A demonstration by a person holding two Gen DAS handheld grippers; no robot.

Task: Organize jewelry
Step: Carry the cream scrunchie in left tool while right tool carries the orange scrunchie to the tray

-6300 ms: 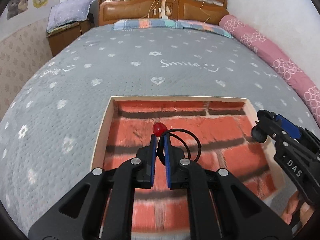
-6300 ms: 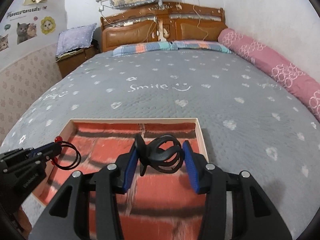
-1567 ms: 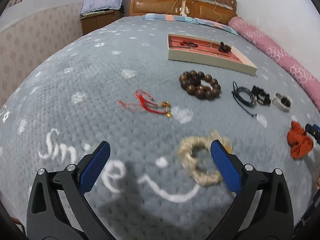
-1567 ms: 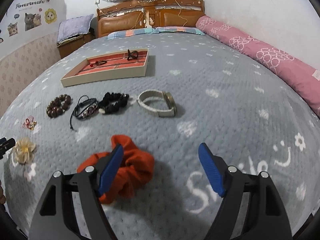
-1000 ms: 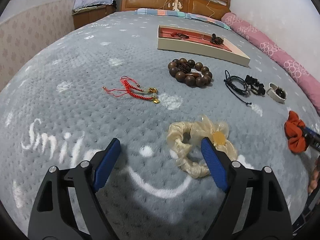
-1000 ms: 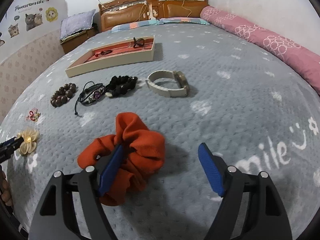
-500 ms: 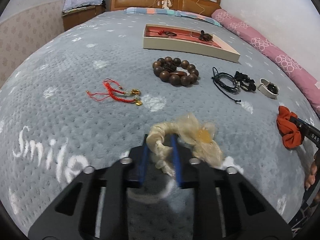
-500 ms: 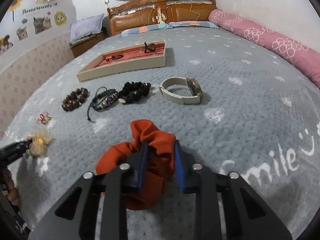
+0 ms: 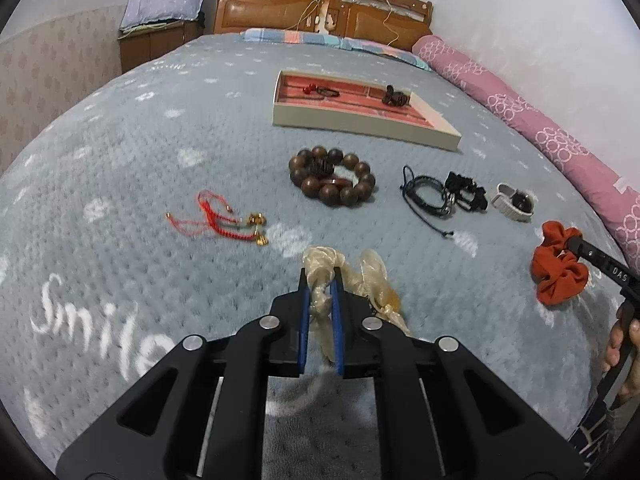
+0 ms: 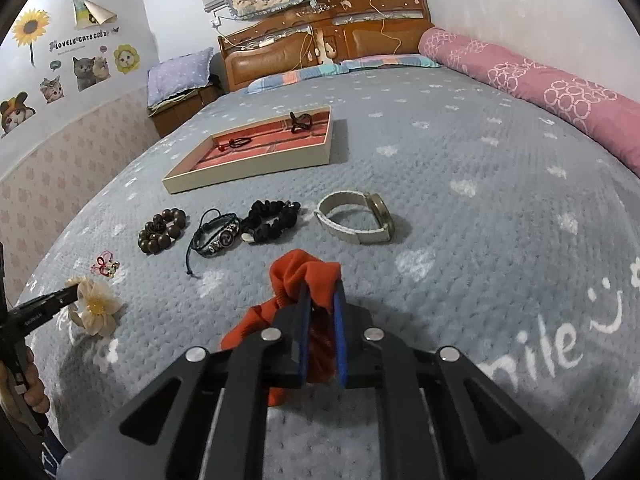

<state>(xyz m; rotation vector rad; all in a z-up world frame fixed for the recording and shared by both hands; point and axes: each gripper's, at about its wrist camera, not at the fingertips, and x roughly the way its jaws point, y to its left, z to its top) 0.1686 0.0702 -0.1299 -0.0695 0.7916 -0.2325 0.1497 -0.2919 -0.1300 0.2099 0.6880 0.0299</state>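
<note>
Nearest, the left gripper has its jaws pinched shut on the cream flower hair tie, and the right gripper has its jaws clamped on the orange scrunchie; both pieces sit low over the bed. Beyond them, waiting in a loose row, lie a red cord bracelet, a wooden bead bracelet, a black cord bracelet, a black scrunchie and a pale watch. Farther off, the tray holds only two small pieces, so I judge the sorting barely begun. Open blanket surrounds the tray, well away from the pink bolster.
</note>
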